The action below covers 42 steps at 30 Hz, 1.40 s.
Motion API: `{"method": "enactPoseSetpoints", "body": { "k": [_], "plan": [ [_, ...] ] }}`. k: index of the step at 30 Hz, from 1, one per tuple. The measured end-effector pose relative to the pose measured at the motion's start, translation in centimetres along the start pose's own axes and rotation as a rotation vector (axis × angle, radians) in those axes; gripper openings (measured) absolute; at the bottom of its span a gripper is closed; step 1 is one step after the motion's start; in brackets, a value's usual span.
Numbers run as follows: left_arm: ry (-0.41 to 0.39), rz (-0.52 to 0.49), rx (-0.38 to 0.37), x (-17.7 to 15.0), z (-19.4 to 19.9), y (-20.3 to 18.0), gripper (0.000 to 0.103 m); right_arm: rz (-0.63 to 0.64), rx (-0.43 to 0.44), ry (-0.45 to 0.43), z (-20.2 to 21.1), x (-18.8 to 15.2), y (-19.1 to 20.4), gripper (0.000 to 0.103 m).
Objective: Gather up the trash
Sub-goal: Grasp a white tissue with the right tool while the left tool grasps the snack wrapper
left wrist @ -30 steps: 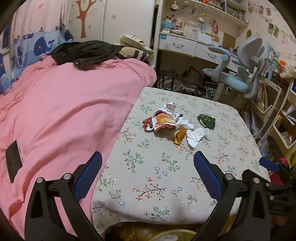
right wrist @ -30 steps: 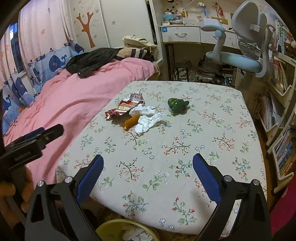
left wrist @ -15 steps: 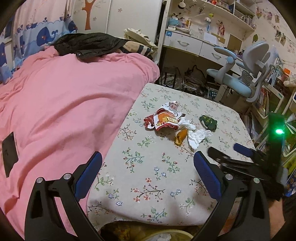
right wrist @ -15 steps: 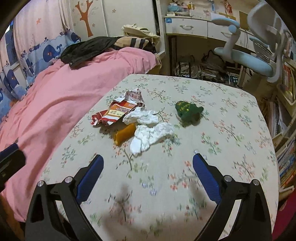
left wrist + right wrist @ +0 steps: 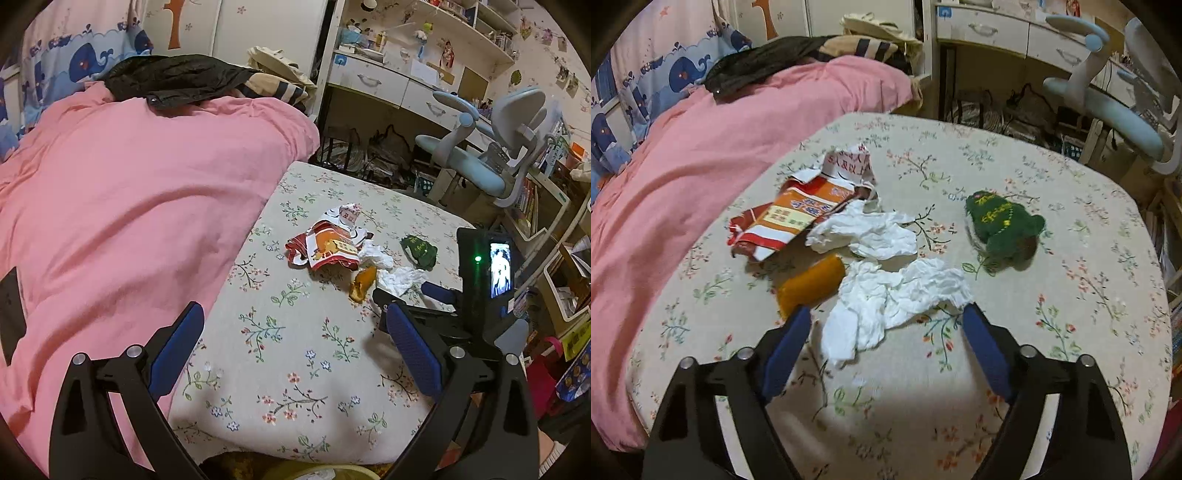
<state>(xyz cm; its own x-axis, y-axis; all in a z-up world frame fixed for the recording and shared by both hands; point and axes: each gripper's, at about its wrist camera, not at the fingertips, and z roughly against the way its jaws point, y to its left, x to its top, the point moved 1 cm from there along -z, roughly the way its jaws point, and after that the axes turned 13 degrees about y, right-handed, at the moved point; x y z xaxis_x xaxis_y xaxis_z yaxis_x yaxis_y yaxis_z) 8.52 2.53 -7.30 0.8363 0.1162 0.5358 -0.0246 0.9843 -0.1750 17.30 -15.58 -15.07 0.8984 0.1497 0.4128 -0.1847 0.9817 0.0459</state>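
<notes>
The nearer crumpled tissue (image 5: 894, 299) lies on the flowered tablecloth (image 5: 1071, 295), in a small heap of trash with a second tissue (image 5: 864, 232), an orange wrapper piece (image 5: 812, 284), a torn red-and-orange snack packet (image 5: 790, 218) and a dark green crumpled pouch (image 5: 1001, 225) a little apart to the right. The tissue looks very light, soft and easy to squash; it will not slip, but a loose corner may tear or trail. I think the best hold is across its thick middle bunch, not the thin lower tail.

The right gripper (image 5: 886, 325) points steeply down over the table, its jaws closing, with the tissue's lower part between the blue pads (image 5: 786, 343); they seem not yet to press it, though the left pad is very near the orange piece. The left gripper (image 5: 291, 354) hangs wide open and empty above the near table edge, well apart from the trash.
</notes>
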Motion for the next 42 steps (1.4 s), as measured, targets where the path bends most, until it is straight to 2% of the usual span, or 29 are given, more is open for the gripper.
{"method": "enactPoseSetpoints", "body": {
  "k": [2,3,4,6,9,12,17,22,25,26,29,37,41,42],
  "plan": [
    [0.003,0.002,0.007,0.4,-0.3,0.1,0.095,0.004,0.004,0.016,-0.4,0.2,0.0,0.063],
    [0.003,0.003,0.009,0.5,-0.4,0.1,0.095,0.009,0.003,0.012,-0.3,0.2,0.0,0.053],
    [0.005,0.004,0.011,0.6,-0.6,0.2,0.095,0.019,0.008,0.012,-0.2,0.3,0.1,0.049],
    [0.016,-0.001,0.01,1.0,-1.1,0.1,0.096,0.035,0.007,0.017,-0.1,0.2,0.2,0.028],
    [0.021,-0.026,0.029,1.6,-1.9,-0.2,0.095,0.041,0.023,0.03,0.2,0.0,-0.1,0.018],
    [0.029,-0.054,0.028,2.6,-3.0,-0.9,0.095,0.029,0.052,0.04,0.9,-0.6,-0.9,0.015],
    [0.013,-0.077,0.024,6.3,-5.9,-2.0,0.095,0.018,0.1,0.054,2.4,-2.0,-2.2,0.014],
    [0.076,-0.094,0.018,9.6,-11.4,-2.6,0.095,0.053,0.162,0.108,3.0,-3.4,-2.7,0.014],
    [0.076,-0.125,0.038,11.1,-13.6,-3.0,0.095,0.077,0.181,0.152,2.5,-3.4,-2.9,0.018],
    [0.082,-0.125,0.034,11.5,-14.3,-2.9,0.095,0.082,0.179,0.163,2.4,-3.3,-2.9,0.023],
    [0.103,-0.109,0.016,12.5,-16.1,-2.7,0.095,0.078,0.156,0.143,2.9,-3.0,-3.2,0.058],
    [0.149,-0.182,-0.015,12.6,-19.0,-3.7,0.094,0.039,0.139,0.094,2.6,-2.3,-4.0,0.063],
    [0.175,-0.245,-0.062,11.9,-19.3,-4.7,0.05,0.05,0.14,0.094,2.0,-2.2,-3.7,0.063],
    [0.173,-0.254,-0.064,11.7,-19.2,-4.8,0.041,0.061,0.136,0.104,1.7,-2.3,-3.4,0.058]
  ]
}}
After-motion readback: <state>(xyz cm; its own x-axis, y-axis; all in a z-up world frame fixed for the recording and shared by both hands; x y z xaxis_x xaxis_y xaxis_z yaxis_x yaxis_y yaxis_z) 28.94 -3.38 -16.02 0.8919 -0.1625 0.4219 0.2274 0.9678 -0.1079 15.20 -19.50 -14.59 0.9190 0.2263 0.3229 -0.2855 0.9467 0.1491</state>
